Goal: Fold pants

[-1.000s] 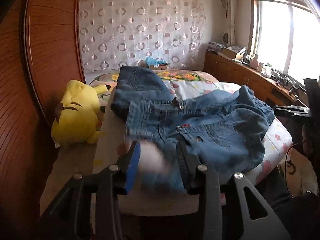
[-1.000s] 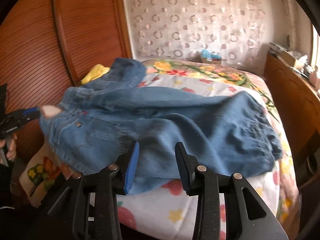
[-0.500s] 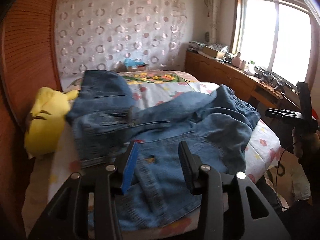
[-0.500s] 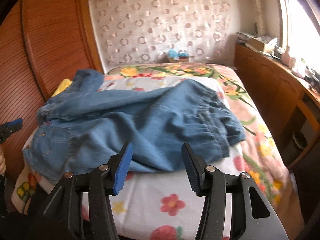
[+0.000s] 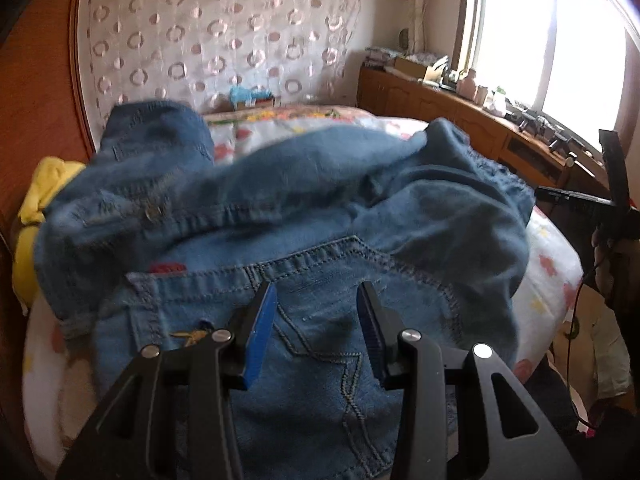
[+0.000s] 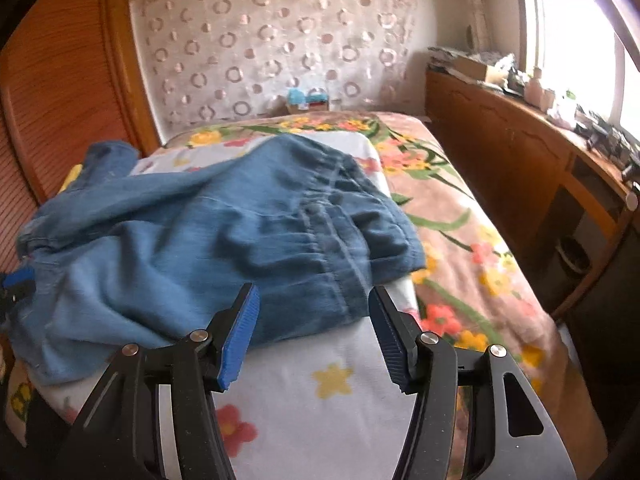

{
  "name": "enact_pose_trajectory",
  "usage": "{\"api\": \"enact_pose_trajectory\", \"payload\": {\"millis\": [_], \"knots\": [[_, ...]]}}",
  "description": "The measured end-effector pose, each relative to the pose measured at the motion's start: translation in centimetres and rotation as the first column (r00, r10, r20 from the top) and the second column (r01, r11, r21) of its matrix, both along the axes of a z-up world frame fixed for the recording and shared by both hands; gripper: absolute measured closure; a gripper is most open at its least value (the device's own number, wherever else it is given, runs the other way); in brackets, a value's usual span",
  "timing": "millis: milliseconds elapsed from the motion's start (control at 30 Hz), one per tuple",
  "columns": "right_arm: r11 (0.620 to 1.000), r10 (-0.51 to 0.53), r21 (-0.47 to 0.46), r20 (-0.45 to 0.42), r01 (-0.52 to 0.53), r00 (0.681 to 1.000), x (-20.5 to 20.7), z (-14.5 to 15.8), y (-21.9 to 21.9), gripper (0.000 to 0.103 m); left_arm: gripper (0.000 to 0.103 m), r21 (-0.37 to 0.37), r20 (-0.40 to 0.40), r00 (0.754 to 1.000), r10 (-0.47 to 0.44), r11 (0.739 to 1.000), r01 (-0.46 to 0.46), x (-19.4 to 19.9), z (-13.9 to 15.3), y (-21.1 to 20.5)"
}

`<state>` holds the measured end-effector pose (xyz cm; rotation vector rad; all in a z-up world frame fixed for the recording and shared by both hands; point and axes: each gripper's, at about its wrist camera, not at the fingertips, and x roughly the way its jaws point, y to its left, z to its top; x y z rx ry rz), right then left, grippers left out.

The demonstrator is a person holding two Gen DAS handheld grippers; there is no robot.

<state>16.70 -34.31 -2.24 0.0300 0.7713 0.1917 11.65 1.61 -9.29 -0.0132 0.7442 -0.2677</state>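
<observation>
Seemingly rumpled, jeans [image 6: 208, 240] cover the floral bed [image 6: 460, 216]; both tools [image 5: 316, 328] [image 6: 314, 336] gape empty.

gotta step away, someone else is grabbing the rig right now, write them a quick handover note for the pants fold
Left claw: open, empty, over the back-pocket end of the jeans.
Right claw: open, empty, at the gathered cuff end near the bed edge.
Jeans lie rumpled across the bed, one leg bunched toward the yellow plush toy.
Done: no neat fold visible.
Left: flatten, then fold.
</observation>
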Motion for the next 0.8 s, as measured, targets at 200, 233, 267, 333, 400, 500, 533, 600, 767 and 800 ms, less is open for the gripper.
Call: {"api": "enact_pose_trajectory", "payload": {"millis": [200, 233, 267, 333, 400, 500, 533, 600, 767, 800], "knots": [[1.0, 0.002, -0.015, -0.04, -0.002, 0.999, 1.3, -1.6, -0.3, 0.045, 0.056, -0.007, -0.019, 1.0, 0.003, 1.0, -0.003, 0.1, -1.5, -0.3], [1.0, 0.006, -0.018, -0.047, -0.007, 0.999, 1.5, -1.8, -0.2, 0.045, 0.054, -0.006, -0.011, 1.0, -0.006, 1.0, 0.006, 0.0, -1.5, -0.5], [1.0, 0.008, -0.024, -0.051, -0.009, 0.999, 1.7, -2.0, 0.0, 0.047, 0.048, -0.008, -0.008, 1.0, -0.013, 1.0, 0.013, -0.1, -1.6, -0.5], [0.999, 0.012, -0.036, -0.051, -0.014, 0.999, 1.7, -2.1, 0.2, 0.062, 0.046, -0.011, 0.001, 1.0, -0.012, 1.0, 0.012, -0.2, -1.7, -0.7], [0.999, 0.022, -0.044, -0.045, -0.025, 0.999, 1.7, -2.0, 0.3, 0.087, 0.046, -0.001, 0.007, 1.0, -0.006, 1.0, 0.006, -0.3, -1.7, -0.9], [0.999, 0.033, -0.04, -0.013, -0.034, 0.999, 1.3, -1.0, 0.0, 0.092, 0.045, 0.0, 0.007, 1.0, -0.001, 1.0, 0.001, -0.3, -1.7, -0.9], [0.999, 0.026, -0.043, 0.009, -0.026, 1.0, 1.1, -0.4, -0.4, 0.092, 0.045, 0.005, 0.007, 1.0, -0.003, 1.0, 0.003, -0.3, -1.7, -0.9], [0.999, -0.025, -0.044, 0.061, 0.028, 0.998, 0.4, 1.2, -1.7, 0.093, 0.045, 0.023, 0.008, 1.0, -0.014, 1.0, 0.014, -0.2, -1.7, -0.9], [0.996, -0.053, -0.068, 0.069, 0.057, 0.996, -0.1, 2.4, -2.2, 0.093, 0.045, 0.028, 0.0, 0.999, -0.038, 0.999, 0.038, -0.4, -1.3, -1.0], [0.993, -0.047, -0.105, 0.036, 0.051, 0.998, 0.4, 1.8, -1.7, 0.091, 0.045, 0.018, -0.002, 0.999, -0.035, 0.999, 0.035, -0.4, -1.1, -0.8]]}}
